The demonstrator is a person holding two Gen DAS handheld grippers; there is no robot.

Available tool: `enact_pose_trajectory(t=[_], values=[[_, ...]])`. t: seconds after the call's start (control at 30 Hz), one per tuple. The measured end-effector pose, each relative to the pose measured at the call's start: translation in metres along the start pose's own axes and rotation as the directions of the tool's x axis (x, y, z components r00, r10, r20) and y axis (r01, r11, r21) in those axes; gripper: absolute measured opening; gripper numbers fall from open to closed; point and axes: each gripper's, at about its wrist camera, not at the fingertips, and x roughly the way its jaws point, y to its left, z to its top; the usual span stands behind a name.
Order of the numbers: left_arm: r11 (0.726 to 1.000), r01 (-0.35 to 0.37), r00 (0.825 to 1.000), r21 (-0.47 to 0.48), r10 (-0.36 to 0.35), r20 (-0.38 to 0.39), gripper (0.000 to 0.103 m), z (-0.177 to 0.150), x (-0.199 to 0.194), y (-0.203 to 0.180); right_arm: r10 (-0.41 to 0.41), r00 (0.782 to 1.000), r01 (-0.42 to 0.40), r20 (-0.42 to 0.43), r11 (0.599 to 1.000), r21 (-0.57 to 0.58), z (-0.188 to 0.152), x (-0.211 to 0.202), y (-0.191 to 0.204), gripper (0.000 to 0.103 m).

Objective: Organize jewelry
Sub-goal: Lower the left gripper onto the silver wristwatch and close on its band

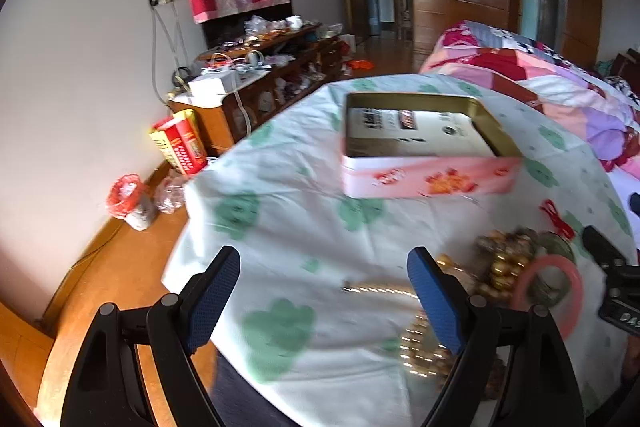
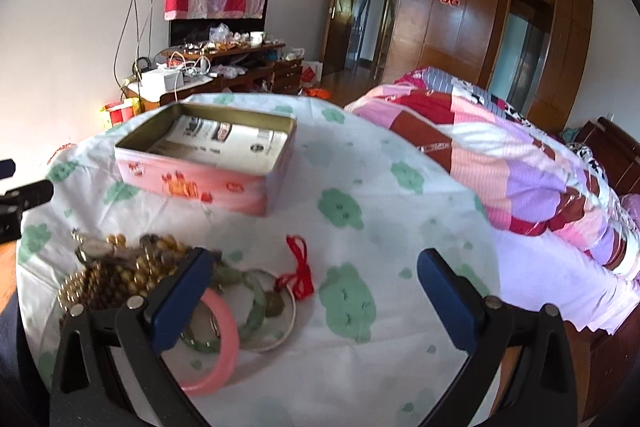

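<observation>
An open pink tin box [image 1: 428, 175] stands on the round table's white cloth with green flowers [image 1: 288, 211]; it also shows in the right wrist view [image 2: 192, 183]. A jewelry pile lies near the front: brown and gold beads [image 2: 116, 279], a pink bangle [image 2: 216, 351], green jade bangles [image 2: 256, 307], a red cord [image 2: 300, 275] and a gold chain [image 1: 380, 291]. My left gripper [image 1: 324, 303] is open and empty, left of the pile. My right gripper [image 2: 312, 303] is open and empty, its left finger over the bangles.
A bed with a patchwork quilt [image 2: 500, 163] lies to the right of the table. A cluttered wooden cabinet [image 1: 264, 75] stands along the far wall. Bags [image 1: 180, 147] sit on the wooden floor to the left.
</observation>
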Motion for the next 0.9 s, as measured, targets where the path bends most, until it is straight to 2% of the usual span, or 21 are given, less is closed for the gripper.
enact_pose_trajectory(t=[0.2, 0.47, 0.53, 0.6, 0.67, 0.77, 0.9], values=[[0.994, 0.077, 0.997, 0.074, -0.076, -0.017, 0.086, -0.011, 0.001, -0.029, 0.002, 1.000, -0.002, -0.019, 1.000, -0.002, -0.006, 0.004, 0.000, 0.103], [0.989, 0.125, 0.991, 0.074, -0.122, -0.047, 0.085, -0.015, 0.011, -0.037, 0.009, 0.999, -0.009, -0.037, 1.000, -0.013, -0.011, 0.011, 0.006, 0.103], [0.985, 0.156, 0.987, 0.070, -0.152, -0.060, 0.075, -0.015, 0.016, -0.039, 0.009, 0.999, -0.010, -0.044, 1.000, -0.014, -0.013, 0.013, 0.007, 0.103], [0.979, 0.194, 0.979, 0.058, -0.189, -0.078, 0.060, -0.015, 0.020, -0.039, 0.011, 0.999, -0.012, -0.050, 1.000, -0.016, -0.014, 0.015, 0.008, 0.103], [0.977, 0.209, 0.975, 0.051, -0.204, -0.089, 0.054, -0.015, 0.022, -0.039, 0.011, 0.999, -0.012, -0.051, 1.000, -0.015, -0.014, 0.016, 0.008, 0.103], [0.968, 0.247, 0.966, 0.043, -0.242, -0.097, 0.037, -0.016, 0.023, -0.038, 0.015, 0.999, -0.016, -0.051, 1.000, -0.011, -0.015, 0.016, 0.007, 0.103], [0.966, 0.256, 0.964, 0.046, -0.252, -0.089, 0.037, -0.015, 0.022, -0.038, 0.014, 0.999, -0.015, -0.049, 1.000, -0.014, -0.015, 0.016, 0.007, 0.103]])
